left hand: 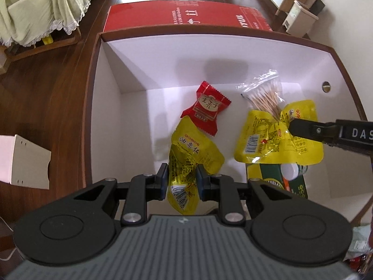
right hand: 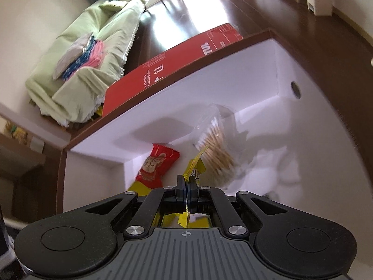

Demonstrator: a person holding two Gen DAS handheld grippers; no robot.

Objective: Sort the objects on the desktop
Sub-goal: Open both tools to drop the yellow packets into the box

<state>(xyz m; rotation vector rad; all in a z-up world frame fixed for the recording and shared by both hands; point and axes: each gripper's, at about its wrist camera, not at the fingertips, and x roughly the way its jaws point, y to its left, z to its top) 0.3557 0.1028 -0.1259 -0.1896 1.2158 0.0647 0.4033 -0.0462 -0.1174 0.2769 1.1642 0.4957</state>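
A white box with a brown rim [left hand: 93, 93] holds the snacks. My left gripper [left hand: 181, 179] is shut on a yellow packet [left hand: 180, 193], held low over the box floor. A second yellow packet [left hand: 195, 147] shows just beyond it, touching a red packet [left hand: 206, 109]. A clear bag of cotton swabs [left hand: 263, 93] lies further right. From the right edge my right gripper [left hand: 292, 128] comes in, shut on another yellow packet [left hand: 261, 140]. In the right wrist view, my right gripper [right hand: 187, 180] pinches that yellow packet's edge [right hand: 197, 165], above the red packet [right hand: 156, 163] and the swabs [right hand: 216, 149].
A green carton [left hand: 272, 177] with a white cap [left hand: 289, 171] lies in the box under the right packet. A red cardboard carton [left hand: 186, 16] stands just behind the box. A green-covered sofa [left hand: 35, 11] and a small white box [left hand: 23, 161] are to the left on dark wood.
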